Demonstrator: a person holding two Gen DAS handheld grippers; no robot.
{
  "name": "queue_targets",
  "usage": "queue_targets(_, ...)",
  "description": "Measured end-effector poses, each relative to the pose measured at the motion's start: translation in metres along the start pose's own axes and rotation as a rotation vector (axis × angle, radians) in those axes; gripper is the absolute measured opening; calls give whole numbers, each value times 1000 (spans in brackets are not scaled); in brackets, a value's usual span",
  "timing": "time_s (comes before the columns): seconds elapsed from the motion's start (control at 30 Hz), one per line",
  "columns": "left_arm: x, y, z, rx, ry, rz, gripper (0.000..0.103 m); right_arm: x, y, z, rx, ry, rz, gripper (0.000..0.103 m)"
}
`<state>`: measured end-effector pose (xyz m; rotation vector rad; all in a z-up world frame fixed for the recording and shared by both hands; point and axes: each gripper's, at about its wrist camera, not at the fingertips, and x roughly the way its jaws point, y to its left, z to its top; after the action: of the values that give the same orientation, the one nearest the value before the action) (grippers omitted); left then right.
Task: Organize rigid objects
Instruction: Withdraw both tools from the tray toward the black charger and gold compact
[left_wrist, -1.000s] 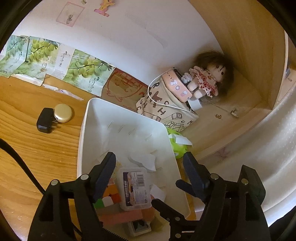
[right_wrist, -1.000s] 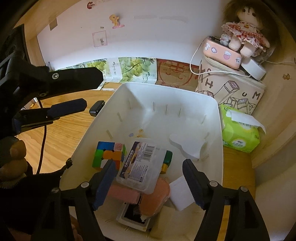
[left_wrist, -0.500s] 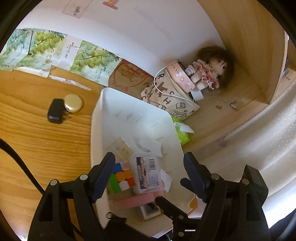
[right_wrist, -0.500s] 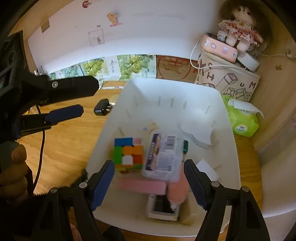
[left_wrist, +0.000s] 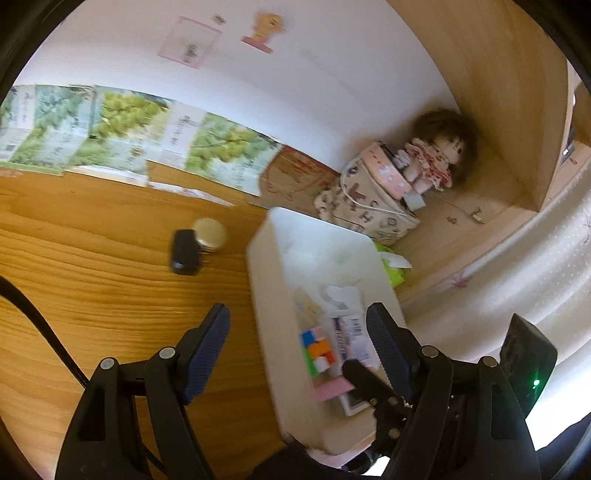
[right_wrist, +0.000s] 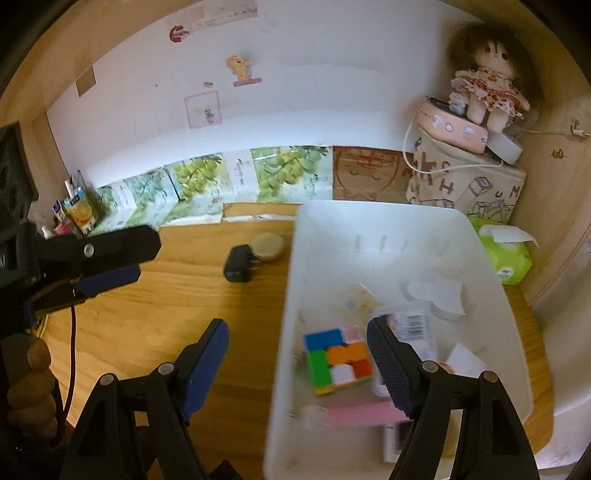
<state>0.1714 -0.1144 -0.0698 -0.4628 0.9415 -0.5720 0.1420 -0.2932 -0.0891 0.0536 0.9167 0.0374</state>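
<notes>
Both cameras have swung left since a second ago, so the white bin (right_wrist: 476, 258), which then sat centred between the fingers, now lies to the right with bare wooden desk (right_wrist: 155, 314) under the left fingers. Right gripper (right_wrist: 297, 349) is spread wide and holds nothing; its right finger hangs over the bin, its left over the desk. Left gripper (left_wrist: 297, 334) is likewise wide apart and empty, straddling the bin's left wall.

Inside the bin lie a Rubik's cube (right_wrist: 338, 360), a clear plastic box (right_wrist: 413, 326) with a barcode label, a pink bar (right_wrist: 364, 413) at the near end and white paper scraps; the label text is too blurred to read. Left of the bin, a black charger plug (right_wrist: 237, 264) touches a round cream tin (right_wrist: 267, 245).

At the far right, a printed bag (right_wrist: 465, 184) shows the letters H, U and M, with a pink case (right_wrist: 452, 127) and a doll (right_wrist: 485, 86) on top. Only the right wrist view shows the green wet-wipe pack (right_wrist: 506, 254) whole, a hand (right_wrist: 27, 373) on the left gripper's grip, and small cartons at the far left. The left wrist view alone shows a green indicator light at its right edge.
</notes>
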Motion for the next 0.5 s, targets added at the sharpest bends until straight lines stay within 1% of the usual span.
queue_targets(0.23, -21, 35, 3, -9, 15, 50, 79, 10, 36, -1, 32, -11, 38, 78)
queue_targets(0.4, -28, 55, 2, 14, 59, 77, 79, 21, 57, -5, 90, -5, 66, 78)
queue_targets(0.5, -32, 67, 1, 34, 90, 94, 79, 30, 67, -9, 142, 4, 73, 81)
